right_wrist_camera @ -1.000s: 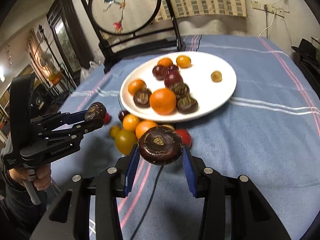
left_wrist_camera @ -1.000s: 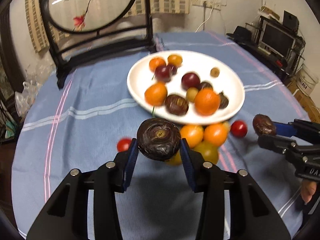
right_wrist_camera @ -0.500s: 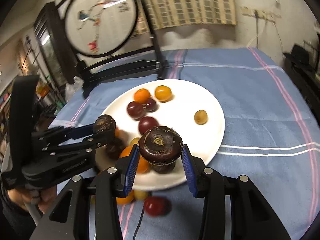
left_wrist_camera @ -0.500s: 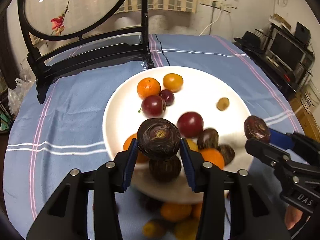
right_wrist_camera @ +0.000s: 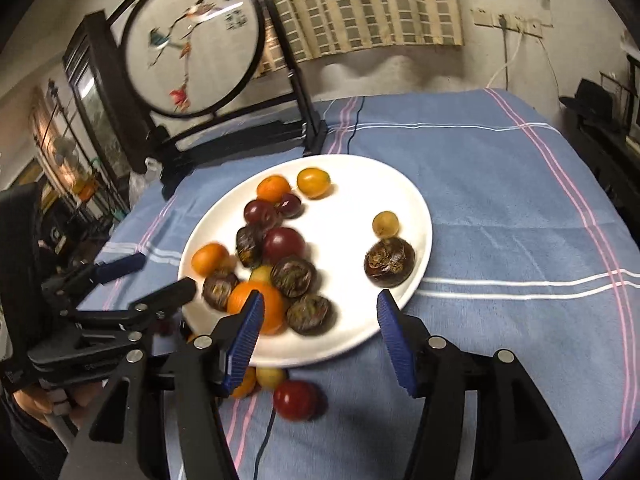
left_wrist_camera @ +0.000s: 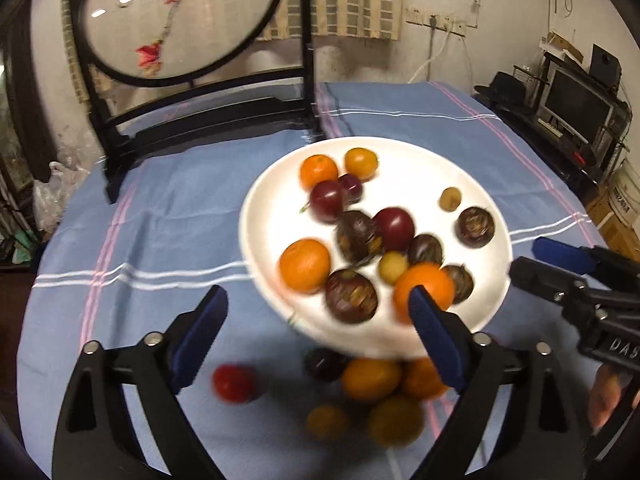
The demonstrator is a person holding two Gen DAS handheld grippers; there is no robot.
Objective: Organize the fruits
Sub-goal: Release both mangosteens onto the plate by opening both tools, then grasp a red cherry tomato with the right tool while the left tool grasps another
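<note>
Dark-brown round fruits (right_wrist_camera: pixel 389 263) dropped on white round plate (right_wrist_camera: pixel 352 184) — left gripper (left_wrist_camera: pixel 318 334), right gripper (right_wrist_camera: pixel 320 330) jaws just opened, empty.

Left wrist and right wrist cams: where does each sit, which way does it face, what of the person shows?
Left wrist: sits behind the left claw, looking forward and down at the white plate of fruit; its open blue pads frame the view, the right claw and some fingers enter at right.
Right wrist: sits behind the right claw, facing the same plate from the other side; the left claw and a hand show at left.
Shared: plate, striped blue tablecloth, round embroidered screen.
</note>
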